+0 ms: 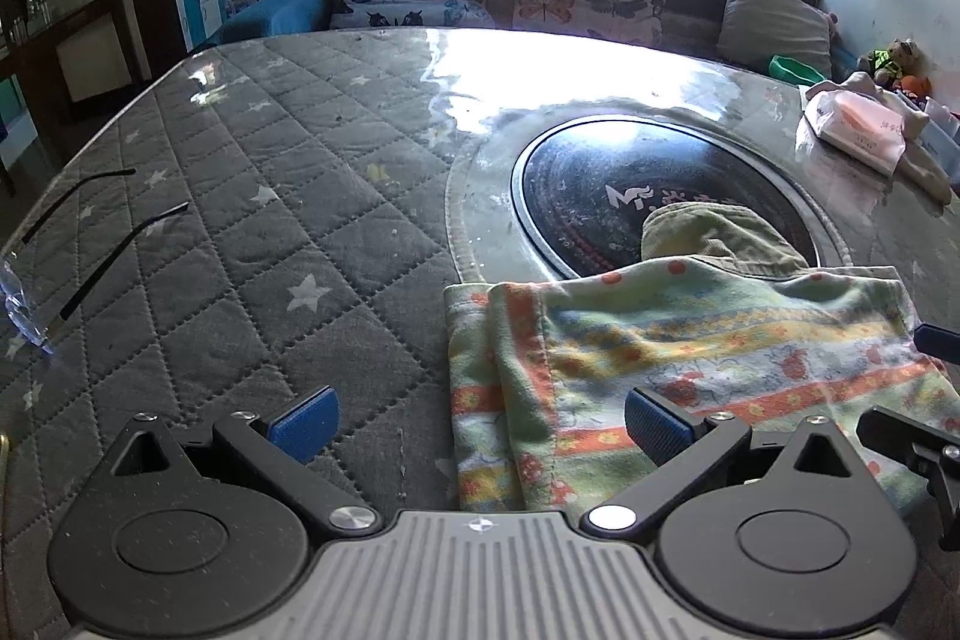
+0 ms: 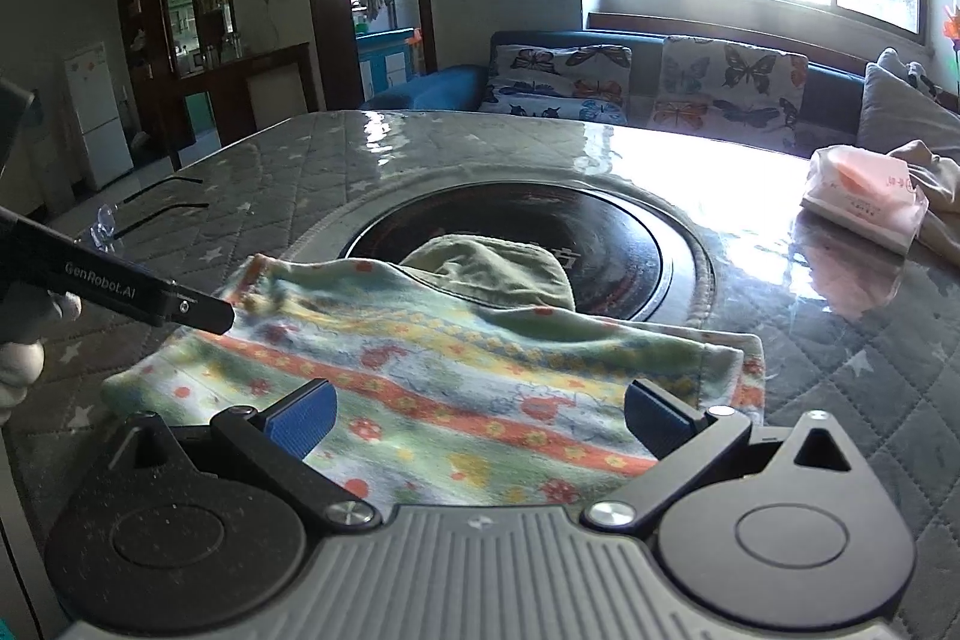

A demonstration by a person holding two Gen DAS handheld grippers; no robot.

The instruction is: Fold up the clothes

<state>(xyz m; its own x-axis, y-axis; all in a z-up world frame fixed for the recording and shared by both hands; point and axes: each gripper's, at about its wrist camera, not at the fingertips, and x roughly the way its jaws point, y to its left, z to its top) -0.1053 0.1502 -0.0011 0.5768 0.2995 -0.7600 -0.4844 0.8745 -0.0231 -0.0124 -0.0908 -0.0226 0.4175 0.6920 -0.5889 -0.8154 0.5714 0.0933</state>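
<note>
Both tools idle: left gripper [image 1: 480, 421] has jaws spread wide, nothing between them, hovering over the left edge of the striped floral garment [image 1: 690, 370]. Right gripper [image 2: 477, 415] equally wide open and empty above the same cloth. Garment lies folded flat at the table's [image 1: 240, 232] near edge, partly over a green cloth [image 2: 489, 268] on the round black inset [image 2: 624, 244]. Glasses [image 1: 78, 244] sit near the left edge, tissue pack [image 2: 864, 199] at far right.

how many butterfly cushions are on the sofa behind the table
2. One butterfly cushion sits toward the sofa's left end, the other beside it to the right. None seems hidden.
</note>
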